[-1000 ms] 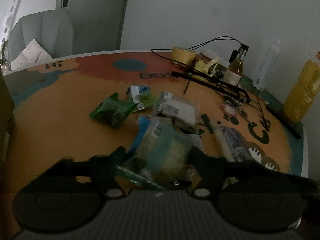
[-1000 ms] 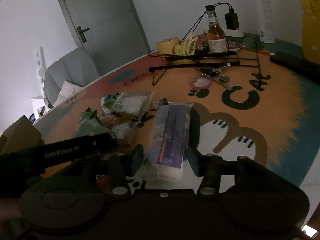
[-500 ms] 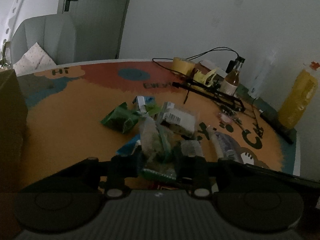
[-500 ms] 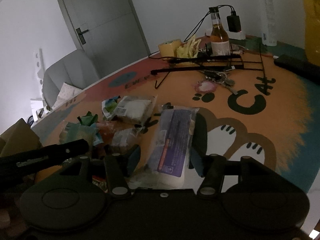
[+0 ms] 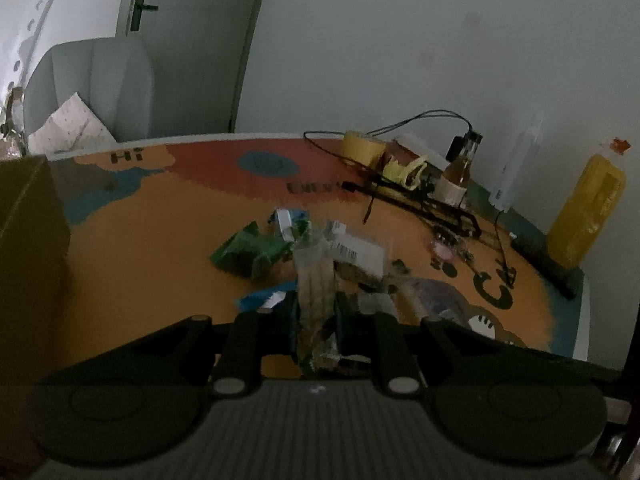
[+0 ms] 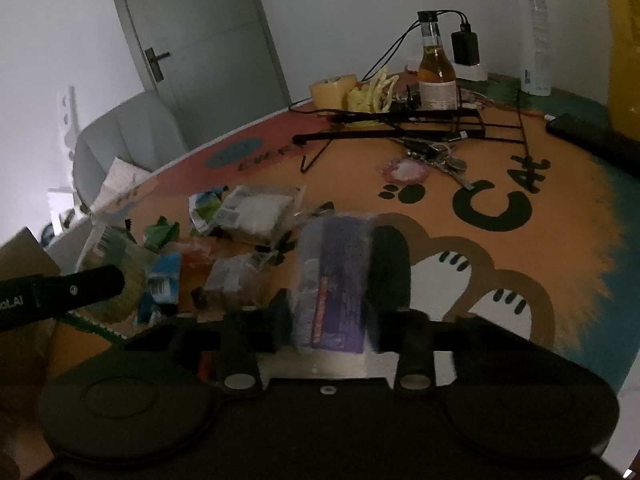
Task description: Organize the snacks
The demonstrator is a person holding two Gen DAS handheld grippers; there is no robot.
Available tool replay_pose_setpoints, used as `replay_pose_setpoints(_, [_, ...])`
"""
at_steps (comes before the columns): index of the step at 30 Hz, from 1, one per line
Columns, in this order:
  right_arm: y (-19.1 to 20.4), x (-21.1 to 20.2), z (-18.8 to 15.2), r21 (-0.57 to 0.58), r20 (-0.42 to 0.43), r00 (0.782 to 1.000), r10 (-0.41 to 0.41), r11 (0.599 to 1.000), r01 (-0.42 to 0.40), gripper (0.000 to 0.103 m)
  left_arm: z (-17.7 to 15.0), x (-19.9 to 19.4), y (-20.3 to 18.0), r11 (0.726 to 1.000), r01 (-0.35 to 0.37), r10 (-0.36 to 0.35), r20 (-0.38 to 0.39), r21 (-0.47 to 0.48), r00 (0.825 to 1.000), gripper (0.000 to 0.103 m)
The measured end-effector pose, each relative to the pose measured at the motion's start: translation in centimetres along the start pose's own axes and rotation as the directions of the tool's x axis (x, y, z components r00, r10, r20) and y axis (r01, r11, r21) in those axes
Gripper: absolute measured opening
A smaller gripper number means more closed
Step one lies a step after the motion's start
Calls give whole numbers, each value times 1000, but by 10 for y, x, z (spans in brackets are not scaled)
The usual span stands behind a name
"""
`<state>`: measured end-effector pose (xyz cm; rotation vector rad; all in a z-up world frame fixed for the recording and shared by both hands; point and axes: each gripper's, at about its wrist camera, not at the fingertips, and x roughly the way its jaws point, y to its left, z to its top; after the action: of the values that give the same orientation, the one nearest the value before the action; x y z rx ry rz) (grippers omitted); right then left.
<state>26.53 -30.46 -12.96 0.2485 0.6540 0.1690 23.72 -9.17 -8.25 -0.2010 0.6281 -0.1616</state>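
Observation:
My left gripper (image 5: 316, 314) is shut on a clear, green-edged snack packet (image 5: 314, 280) and holds it upright just above the orange table mat (image 5: 152, 264). The pile behind it holds a green packet (image 5: 248, 248), a blue-and-white packet (image 5: 286, 220) and a clear barcoded packet (image 5: 356, 252). My right gripper (image 6: 334, 300) has its jaws closing on a long purple-labelled packet (image 6: 340, 272), with both pads touching its sides. In the right wrist view, a left finger (image 6: 80, 286) crosses in from the left, in front of the held packet (image 6: 116, 260).
A cardboard box (image 5: 28, 260) stands at the left edge. At the back are a tape roll (image 5: 362, 146), a small bottle (image 5: 460, 172), a black wire rack (image 5: 424, 200) and keys (image 6: 436, 160). A yellow bottle (image 5: 588, 208) stands far right, a grey chair (image 5: 88, 88) behind.
The left jaws closed on the clear packet, squeezed it narrow and raised it a little. The right jaws narrowed onto the purple packet. The right hand stayed in place.

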Motion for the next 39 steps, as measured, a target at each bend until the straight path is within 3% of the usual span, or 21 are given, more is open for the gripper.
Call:
replay_pose_setpoints(8, [10, -15, 8, 14, 62, 997, 36, 999, -36, 28, 13, -19, 4, 1000, -18, 18, 52, 2, 998, 17])
replay_pose_setpoints(19, [37, -22, 21, -5, 96, 983, 155, 988, -155, 23, 30, -51, 23, 997, -74, 75, 116, -14, 990, 17])
replay_pose_setpoints(39, [121, -26, 35, -65, 90, 930, 358, 933, -353, 22, 42, -109, 91, 973, -199, 218, 180, -118, 959, 17])
